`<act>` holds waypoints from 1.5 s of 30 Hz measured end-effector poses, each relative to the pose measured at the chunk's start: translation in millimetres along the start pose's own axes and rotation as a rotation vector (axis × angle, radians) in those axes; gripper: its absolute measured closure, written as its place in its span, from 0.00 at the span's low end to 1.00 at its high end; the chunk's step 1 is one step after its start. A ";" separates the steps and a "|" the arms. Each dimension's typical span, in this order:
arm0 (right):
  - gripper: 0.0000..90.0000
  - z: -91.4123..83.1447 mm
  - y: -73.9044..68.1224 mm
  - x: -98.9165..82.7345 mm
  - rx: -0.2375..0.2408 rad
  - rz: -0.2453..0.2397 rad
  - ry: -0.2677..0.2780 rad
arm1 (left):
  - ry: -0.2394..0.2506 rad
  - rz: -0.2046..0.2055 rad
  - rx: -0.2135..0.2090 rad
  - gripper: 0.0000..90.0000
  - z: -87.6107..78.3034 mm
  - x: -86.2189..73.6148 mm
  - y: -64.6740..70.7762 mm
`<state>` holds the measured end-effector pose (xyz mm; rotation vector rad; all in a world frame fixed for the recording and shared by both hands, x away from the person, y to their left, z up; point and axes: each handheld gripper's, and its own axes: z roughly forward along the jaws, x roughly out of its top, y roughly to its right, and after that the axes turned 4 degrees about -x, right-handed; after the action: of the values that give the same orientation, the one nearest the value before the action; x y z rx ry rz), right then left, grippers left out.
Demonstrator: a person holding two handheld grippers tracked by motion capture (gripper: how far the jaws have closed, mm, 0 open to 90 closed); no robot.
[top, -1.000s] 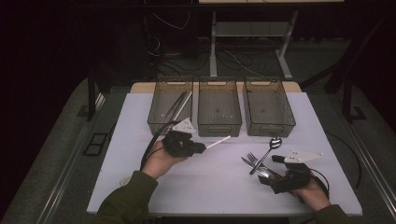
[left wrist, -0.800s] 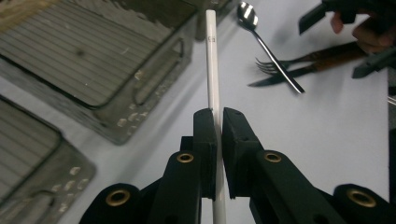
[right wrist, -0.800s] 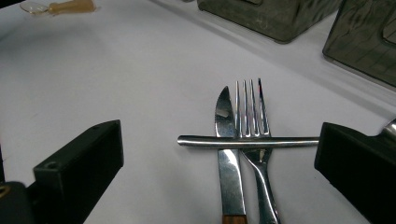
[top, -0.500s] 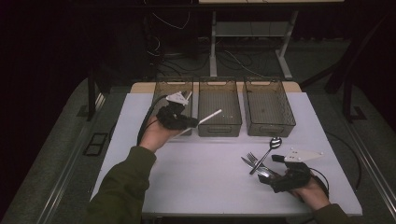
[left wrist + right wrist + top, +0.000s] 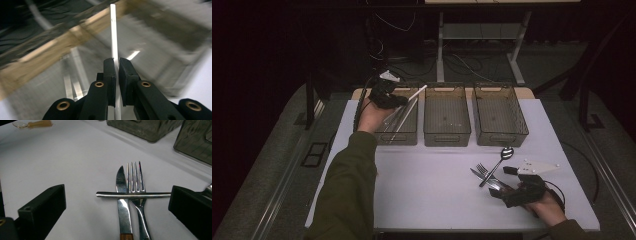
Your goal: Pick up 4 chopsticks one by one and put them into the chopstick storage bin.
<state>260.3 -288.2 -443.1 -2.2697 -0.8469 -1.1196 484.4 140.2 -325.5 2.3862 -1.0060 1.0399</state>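
Left gripper [image 5: 404, 101] raised over the leftmost dark mesh bin [image 5: 399, 125], black jaws pressed narrow on a thin white stick [image 5: 114, 45]; in the left gripper view, stick clamped between the pads and running straight up beyond the tips, lower end passing down between the jaw arms. In the high view, same stick [image 5: 414, 95] slanting up and to the right from the tips, over the bin's far right corner. Below the gripper, inside that bin, further long pale pieces [image 5: 398, 120] lying lengthwise. Background in the left gripper view blurred.

Right gripper [image 5: 495, 186] low on the white table [image 5: 432, 190], near its front right corner, jaws spread wide and holding nothing. Just ahead of the jaws, between the two pads in the right gripper view: a steel table knife with a wooden handle end [image 5: 123, 205] and a steel fork [image 5: 136, 195] side by side, touching or nearly so, tips pointing away from the gripper. Across both, a round steel spoon handle [image 5: 130, 194] resting crosswise, its far end reaching the right-hand pad; contact with the pad not clear. In the high view, spoon bowl [image 5: 507, 151] beyond and to the right of the tips, toward the bins.

Further ahead of the right gripper, middle mesh bin [image 5: 446, 117] and right mesh bin [image 5: 500, 115] standing in a row beside the left one.
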 end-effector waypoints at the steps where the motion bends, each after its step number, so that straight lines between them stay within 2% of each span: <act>1: 0.02 0.0 -0.1 0.0 0.000 0.001 0.002 | 0.002 -0.018 0.008 0.93 2.5 -1.4 -5.6; 5: 0.02 0.1 0.2 -0.1 0.003 0.006 0.003 | -0.003 -0.077 0.061 0.94 15.0 -9.1 -23.4; 7: 0.02 0.3 0.9 -0.3 0.003 0.009 0.004 | 0.012 -0.114 0.064 0.94 19.0 -12.3 -29.1; 12: 0.02 -0.5 1.2 -0.8 0.006 0.022 0.003 | 0.012 -0.156 0.098 0.93 33.2 -16.3 -35.7; 17: 0.02 -0.2 1.7 -1.2 0.007 0.026 0.003 | -0.014 -0.186 0.106 0.93 49.2 -19.4 -39.3; 22: 0.02 0.1 1.9 -2.1 0.011 0.032 0.001 | -0.069 -0.188 0.125 0.93 62.8 -25.6 -41.7; 26: 0.02 -0.5 2.5 -2.0 0.013 0.032 0.003 | -0.077 -0.199 0.124 0.92 66.9 -28.1 -42.1; 28: 0.02 -0.4 2.5 -2.0 0.014 0.031 0.003 | -0.064 -0.201 0.143 0.81 66.0 -28.0 -41.0; 31: 0.02 0.3 2.1 -2.2 0.011 0.031 0.002 | -0.054 -0.200 0.145 0.69 61.3 -26.7 -39.6; 33: 0.02 0.5 2.2 -2.1 0.011 0.028 0.004 | -0.044 -0.192 0.120 0.63 56.5 -26.6 -36.6; 35: 0.02 0.8 2.7 -1.9 0.010 0.028 0.005 | -0.044 -0.165 0.109 0.58 51.5 -26.5 -32.2; 39: 0.02 1.6 2.1 -1.8 0.013 0.018 0.002 | -0.020 -0.151 0.072 0.52 41.8 -28.3 -22.7; 43: 0.02 1.9 1.6 -1.0 0.009 0.010 0.002 | 0.003 -0.103 0.051 0.47 30.7 -28.2 -10.7; 45: 0.02 1.6 0.9 -0.6 0.009 0.008 0.001 | 0.017 -0.093 0.013 0.45 25.1 -27.7 -4.8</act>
<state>261.4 -288.0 -444.6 -2.2629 -0.8404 -1.1116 487.1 142.6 -363.1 2.4060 -0.8762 1.0348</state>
